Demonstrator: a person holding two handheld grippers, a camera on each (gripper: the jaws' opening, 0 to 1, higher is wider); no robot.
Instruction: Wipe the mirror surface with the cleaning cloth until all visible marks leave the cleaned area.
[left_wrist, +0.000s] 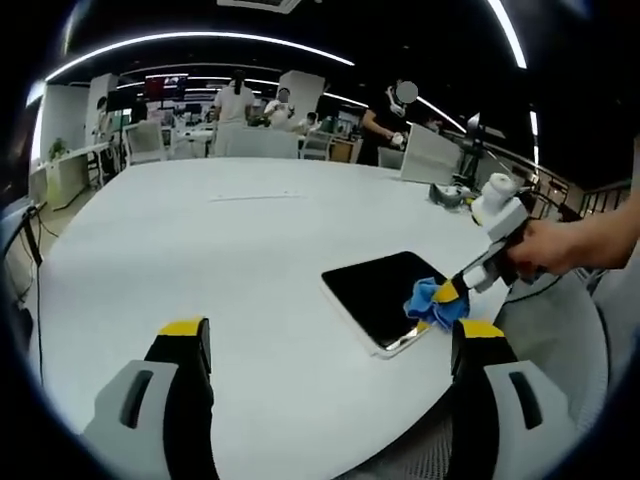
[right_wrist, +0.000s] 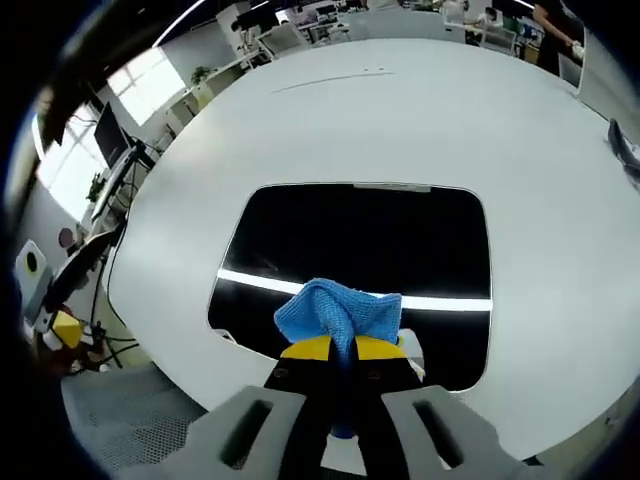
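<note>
The scene is a large open office with ceiling light strips, and in front stands a wide white round table (left_wrist: 230, 260). Near its edge lies the flat rectangular mirror with rounded corners and a dark reflecting face (right_wrist: 360, 250), also seen in the left gripper view (left_wrist: 385, 293); a bright light strip is reflected across it. On the near part of the mirror rests the small blue cleaning cloth of soft fabric (right_wrist: 340, 310), bunched into a soft lump. The right gripper (right_wrist: 340, 350) has its yellow-tipped jaws closed tight on this cloth and presses it on the glass; in the left gripper view the same gripper (left_wrist: 448, 296) comes in from the right, held by a person's hand (left_wrist: 540, 245). The left gripper (left_wrist: 330, 345) hangs above the bare table with its jaws spread wide and holding nothing. The cloth is probably light and limp, so it is best held by a gathered fold, as it is now. The mirror looks thin, stiff, smooth and breakable, and may slide toward the table edge under a push; the free gripper could steady it at the rim. Farther off, a small dark object (left_wrist: 447, 194) sits on the table, and people stand at desks in the background.
</note>
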